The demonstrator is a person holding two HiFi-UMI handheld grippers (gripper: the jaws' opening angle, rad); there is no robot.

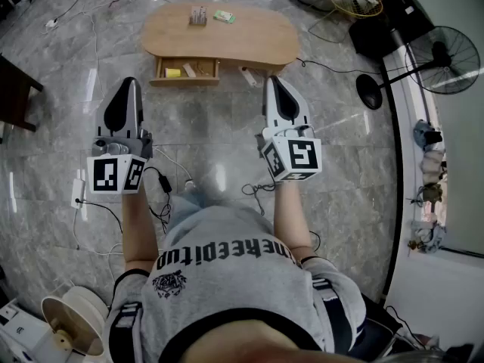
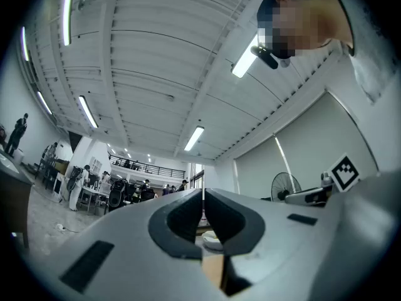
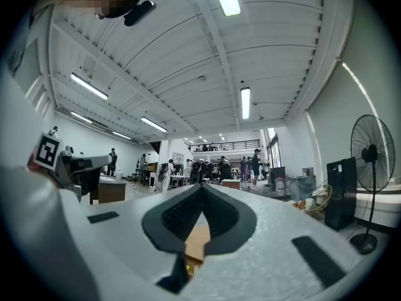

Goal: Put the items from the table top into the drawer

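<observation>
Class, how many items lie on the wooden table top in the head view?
2. A small pale box sits near the table top's far edge; a green packet lies just right of it. Smaller items may be too tiny to see.

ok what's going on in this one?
A person stands back from a low oval wooden table, holding a left hand-held gripper and a right hand-held gripper. Both are shut and empty, and they point towards the table. The table's front drawer is open, with a small yellow item inside. A small brownish box and a small green packet sit on the table top. Neither has been picked up yet.
</observation>
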